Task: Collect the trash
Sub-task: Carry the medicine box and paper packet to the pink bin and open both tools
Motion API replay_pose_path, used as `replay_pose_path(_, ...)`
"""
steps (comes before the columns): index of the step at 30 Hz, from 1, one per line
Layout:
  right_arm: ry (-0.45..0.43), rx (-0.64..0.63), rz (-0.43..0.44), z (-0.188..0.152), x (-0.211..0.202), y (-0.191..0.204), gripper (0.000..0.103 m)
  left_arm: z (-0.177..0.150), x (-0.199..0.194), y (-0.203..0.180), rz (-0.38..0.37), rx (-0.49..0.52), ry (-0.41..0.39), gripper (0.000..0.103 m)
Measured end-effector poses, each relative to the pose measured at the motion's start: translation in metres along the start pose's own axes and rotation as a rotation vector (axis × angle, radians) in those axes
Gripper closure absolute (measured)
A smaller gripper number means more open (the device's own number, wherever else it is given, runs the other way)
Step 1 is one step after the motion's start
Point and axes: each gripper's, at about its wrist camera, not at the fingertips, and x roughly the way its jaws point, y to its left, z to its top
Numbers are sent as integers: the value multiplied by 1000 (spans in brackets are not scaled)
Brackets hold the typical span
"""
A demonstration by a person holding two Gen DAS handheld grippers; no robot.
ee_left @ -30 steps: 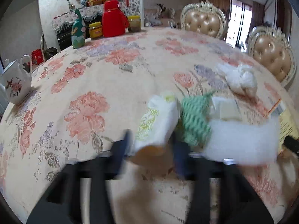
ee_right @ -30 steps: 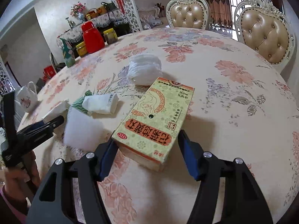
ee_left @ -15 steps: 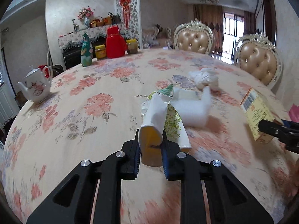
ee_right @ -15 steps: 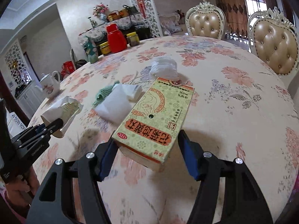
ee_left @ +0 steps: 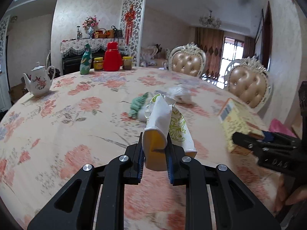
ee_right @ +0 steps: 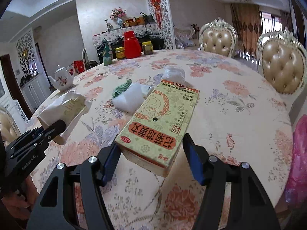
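Note:
My left gripper (ee_left: 155, 149) is shut on a crushed white paper cup (ee_left: 163, 122) with a green pattern and a yellow inside, held off the floral tablecloth (ee_left: 76, 118). The right wrist view shows that cup (ee_right: 63, 107) and the left gripper (ee_right: 55, 128) at the left. My right gripper (ee_right: 151, 149) is shut on a yellow-green medicine box (ee_right: 163, 118), which hangs above the table. Left on the cloth are a green striped rag (ee_right: 121, 89), a white foam sheet (ee_right: 129, 99) and a white plastic wad (ee_right: 173, 72).
A white teapot (ee_left: 39, 81) stands at the table's left edge. A red thermos (ee_left: 112, 57), a green bottle (ee_left: 86, 62) and two jars stand at the far side. Two padded chairs (ee_right: 282, 67) are at the right, and something pink (ee_right: 299, 153) lies by the right edge.
The left jaws have shut on the paper cup and lifted it. Both grippers have drawn back from the pile with their items, and the views have tilted up toward the room.

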Motion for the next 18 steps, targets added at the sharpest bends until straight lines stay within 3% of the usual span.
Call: replay_pose_path(18,-66,18,-68,-11,-35,-33,41,0,-2,-45,-85,72,-41,83)
